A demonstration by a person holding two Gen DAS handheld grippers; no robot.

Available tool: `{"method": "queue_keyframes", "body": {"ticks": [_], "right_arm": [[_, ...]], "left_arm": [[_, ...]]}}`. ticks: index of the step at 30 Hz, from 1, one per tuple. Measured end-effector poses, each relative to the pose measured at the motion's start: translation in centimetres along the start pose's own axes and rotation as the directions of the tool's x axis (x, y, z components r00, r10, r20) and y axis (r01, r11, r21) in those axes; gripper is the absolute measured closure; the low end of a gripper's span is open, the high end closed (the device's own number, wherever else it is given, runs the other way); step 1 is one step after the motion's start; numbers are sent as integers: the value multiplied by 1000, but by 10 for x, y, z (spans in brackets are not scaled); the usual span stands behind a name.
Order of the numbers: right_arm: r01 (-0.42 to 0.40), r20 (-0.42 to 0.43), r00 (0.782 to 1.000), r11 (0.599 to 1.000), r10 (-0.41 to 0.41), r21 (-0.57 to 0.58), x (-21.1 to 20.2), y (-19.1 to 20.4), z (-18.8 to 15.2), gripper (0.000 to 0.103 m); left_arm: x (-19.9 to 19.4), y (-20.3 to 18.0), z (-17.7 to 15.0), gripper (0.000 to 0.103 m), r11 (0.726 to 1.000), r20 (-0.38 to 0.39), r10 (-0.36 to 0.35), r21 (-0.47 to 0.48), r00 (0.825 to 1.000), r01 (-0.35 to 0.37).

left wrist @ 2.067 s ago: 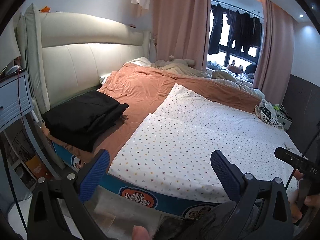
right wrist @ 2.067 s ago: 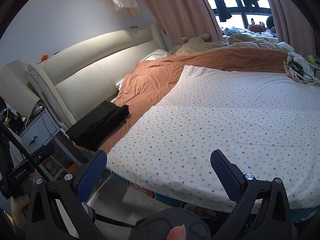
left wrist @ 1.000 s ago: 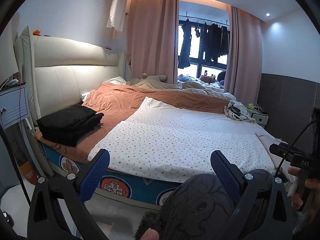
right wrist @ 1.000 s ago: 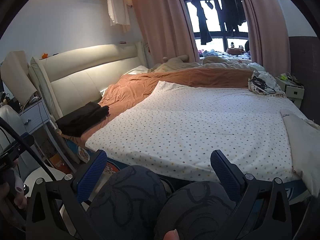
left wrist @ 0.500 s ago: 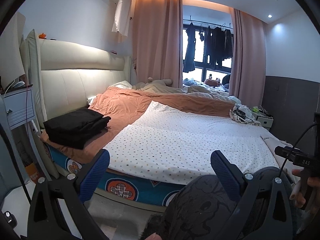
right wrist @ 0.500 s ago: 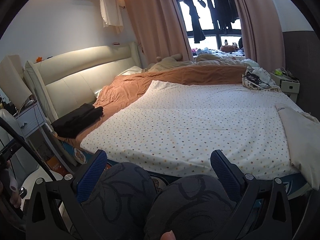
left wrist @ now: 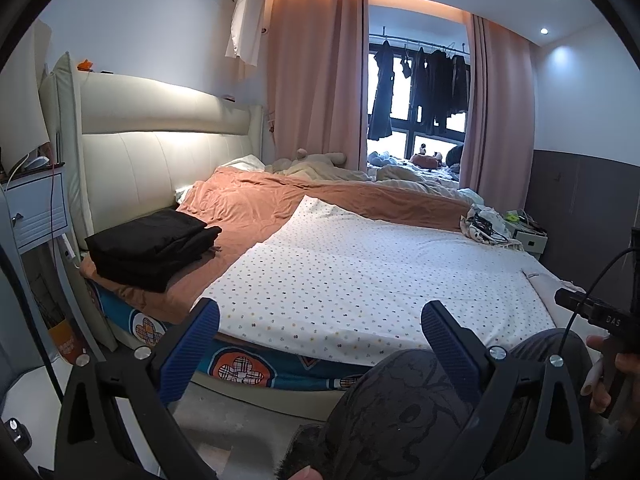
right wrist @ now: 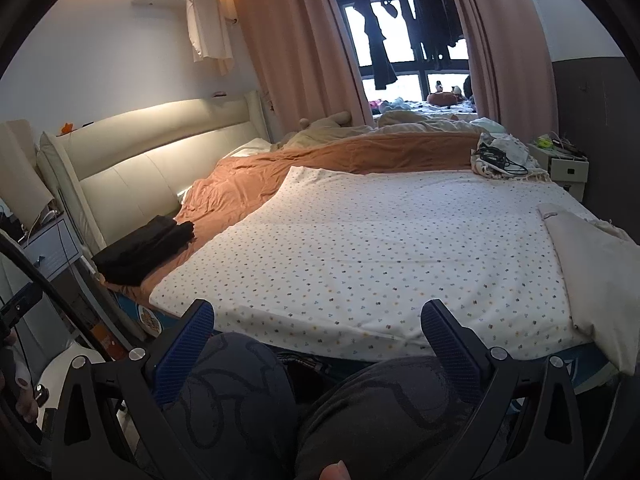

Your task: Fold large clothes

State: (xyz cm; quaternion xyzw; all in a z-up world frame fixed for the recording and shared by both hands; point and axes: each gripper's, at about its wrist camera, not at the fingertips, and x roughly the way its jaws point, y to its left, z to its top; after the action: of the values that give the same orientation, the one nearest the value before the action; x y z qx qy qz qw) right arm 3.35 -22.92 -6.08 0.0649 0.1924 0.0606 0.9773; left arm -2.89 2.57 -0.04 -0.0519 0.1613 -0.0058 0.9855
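From my left wrist camera, my left gripper (left wrist: 320, 334) is held off the near edge of the bed (left wrist: 248, 372), its blue-padded fingers (left wrist: 200, 330) spread wide with nothing between them. Past them, the spotted white sheet (left wrist: 360, 276) lies flat across most of the mattress, reaching the near edge. A rust-orange blanket (left wrist: 248, 204) lies beside it toward the padded headboard (left wrist: 160, 168) and along the far side. On that blanket, at the near corner by the headboard, sits a folded black garment (left wrist: 152, 246), neatly stacked and well apart from my fingers. My knee (left wrist: 400, 412) in dark patterned trousers fills the lower frame, and my right hand (left wrist: 612, 372) grips the other tool's handle at the right edge.

From my right wrist camera, my right gripper (right wrist: 318, 334) is likewise clear of the bed, fingers (right wrist: 442, 334) spread and holding nothing. Both my knees (right wrist: 248, 404) sit below them. The spotted white sheet (right wrist: 380, 248) spreads ahead, and a plain cream cloth (right wrist: 592, 272) lies over its right edge, hanging off the side of the bed. The folded black garment (right wrist: 144, 246) rests far left on the rust-orange blanket (right wrist: 248, 184), near the nightstand (right wrist: 52, 248). A small pile of cloth and cables (right wrist: 500, 158) sits at the far right corner. Dark clothes (right wrist: 408, 24) hang at the window between pink curtains (right wrist: 296, 40).
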Motion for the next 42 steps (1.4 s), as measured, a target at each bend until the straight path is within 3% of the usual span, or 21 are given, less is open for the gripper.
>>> {"method": "queue_keyframes", "body": {"ticks": [30,42], "right_arm": [[10,-11,1000,999,-9,43,3,-22,0,0],[-22,-16,1000,998,23,66,6,-26,0,0]], "left_arm": [[-5,-9,8,0,1000,5,-5,23,1000,5],[-2,-10,9,0,1000,-5,-1,29,1000,1]]}}
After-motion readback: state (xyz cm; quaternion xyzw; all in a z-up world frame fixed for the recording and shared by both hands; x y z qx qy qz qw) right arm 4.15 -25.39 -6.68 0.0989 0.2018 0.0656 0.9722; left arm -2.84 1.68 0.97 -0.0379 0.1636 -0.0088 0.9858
